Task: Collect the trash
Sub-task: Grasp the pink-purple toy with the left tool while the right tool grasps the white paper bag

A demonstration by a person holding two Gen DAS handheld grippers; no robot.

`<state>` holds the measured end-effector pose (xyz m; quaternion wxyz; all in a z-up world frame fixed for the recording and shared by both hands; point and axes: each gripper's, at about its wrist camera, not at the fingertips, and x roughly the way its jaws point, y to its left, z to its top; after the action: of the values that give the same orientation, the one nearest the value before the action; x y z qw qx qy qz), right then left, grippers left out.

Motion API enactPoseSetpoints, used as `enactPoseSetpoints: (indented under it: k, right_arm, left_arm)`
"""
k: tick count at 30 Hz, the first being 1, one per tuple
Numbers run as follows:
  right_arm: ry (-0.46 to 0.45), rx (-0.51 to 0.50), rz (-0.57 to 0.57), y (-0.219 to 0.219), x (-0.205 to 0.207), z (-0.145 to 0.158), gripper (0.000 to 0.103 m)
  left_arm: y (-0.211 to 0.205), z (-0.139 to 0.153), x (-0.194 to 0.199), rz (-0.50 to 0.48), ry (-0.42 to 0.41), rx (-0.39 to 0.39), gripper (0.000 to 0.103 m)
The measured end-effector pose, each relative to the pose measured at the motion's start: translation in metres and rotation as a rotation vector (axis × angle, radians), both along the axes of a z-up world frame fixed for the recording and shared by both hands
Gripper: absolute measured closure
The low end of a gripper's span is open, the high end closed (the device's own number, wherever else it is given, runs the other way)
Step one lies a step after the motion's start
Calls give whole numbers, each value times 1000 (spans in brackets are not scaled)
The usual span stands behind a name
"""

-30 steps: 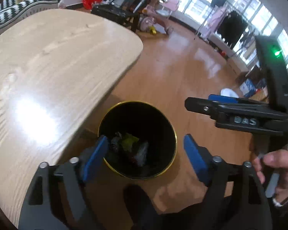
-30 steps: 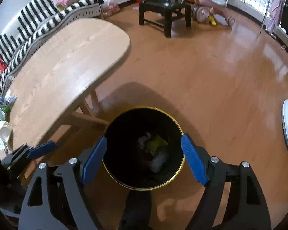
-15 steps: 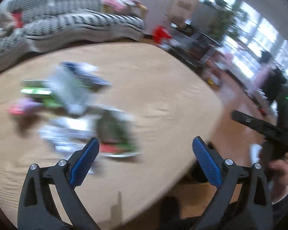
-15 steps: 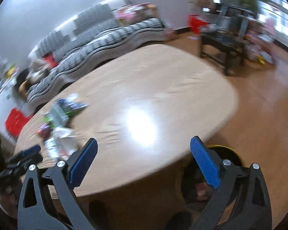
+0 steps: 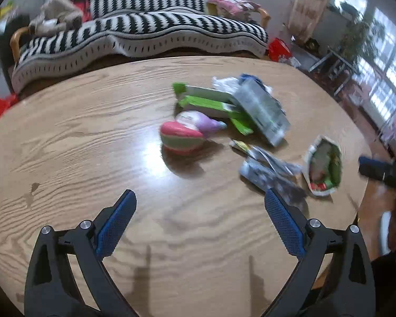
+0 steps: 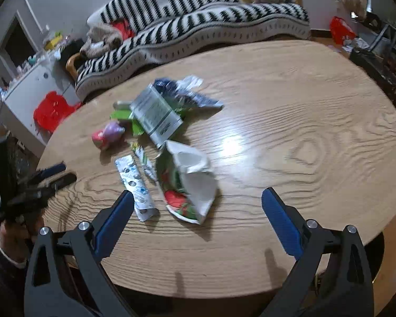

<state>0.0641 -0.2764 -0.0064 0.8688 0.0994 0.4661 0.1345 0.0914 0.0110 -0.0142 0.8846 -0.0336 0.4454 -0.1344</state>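
A moment ago both claws hung over the black bin on the floor, with scraps already lying in its bottom; now they have swung back and look down on the wooden surface (image 5: 79, 137) again, so one load looks delivered and, as I judge it, the next pick is about to start. The left claw (image 5: 199, 220) is spread wide with nothing between its blue pads, and the right claw (image 6: 196, 218) stands just as wide and just as empty. The trash still waits in a loose heap on the surface: a pink and purple pouch (image 5: 187, 133), green boxes (image 5: 211, 101) under a grey flat packet (image 5: 261, 112), a crumpled silvery wrapper (image 5: 269, 170), and a torn white bag with red and green print (image 6: 188, 185) lying nearest the right claw, beside a blister strip (image 6: 136, 185). The bin is out of sight in both views. Plenty remains to collect, and the torn bag seems the handiest next catch for the right side.
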Motion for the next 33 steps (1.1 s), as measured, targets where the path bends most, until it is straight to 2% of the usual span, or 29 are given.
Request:
enactPoseSetpoints:
  k: [5, 7, 10, 14, 16, 19, 21, 22, 23, 26, 28, 33]
  right_arm:
    - [41, -55, 32, 17, 17, -18, 9]
    - [54, -69, 36, 19, 22, -24, 9]
    - [69, -81, 45, 21, 28, -32, 9]
    - [93, -81, 65, 22, 40, -41, 9]
    - [110, -80, 85, 24, 43, -47, 11]
    - [113, -82, 104, 26, 45, -50, 22]
    - [111, -60, 118, 25, 46, -49, 42]
    - [111, -56, 119, 24, 46, -48, 49]
    - [116, -47, 124, 23, 46, -48, 51]
    - [119, -18, 130, 21, 43, -46, 52]
    - [90, -30, 120, 18, 39, -38, 52]
    - [47, -3, 78, 5, 30, -23, 52]
  left_arm:
    - [5, -15, 41, 13, 5, 11, 8]
    - [0, -20, 54, -4, -2, 6, 8]
    - [-11, -24, 70, -28, -20, 48, 8]
    - [-25, -31, 94, -72, -5, 60, 8]
    - [-28, -37, 103, -69, 10, 64, 8]
    - [-35, -44, 109, -102, 20, 81, 9]
    - [-39, -45, 108, -118, 10, 101, 21]
    - [-42, -46, 107, -123, 6, 136, 28]
    - [-44, -46, 105, -124, 1, 161, 38]
    - [-47, -41, 97, -133, -6, 191, 46]
    - [-48, -33, 89, -138, -27, 204, 49]
    - [-45, -15, 73, -128, -43, 175, 50]
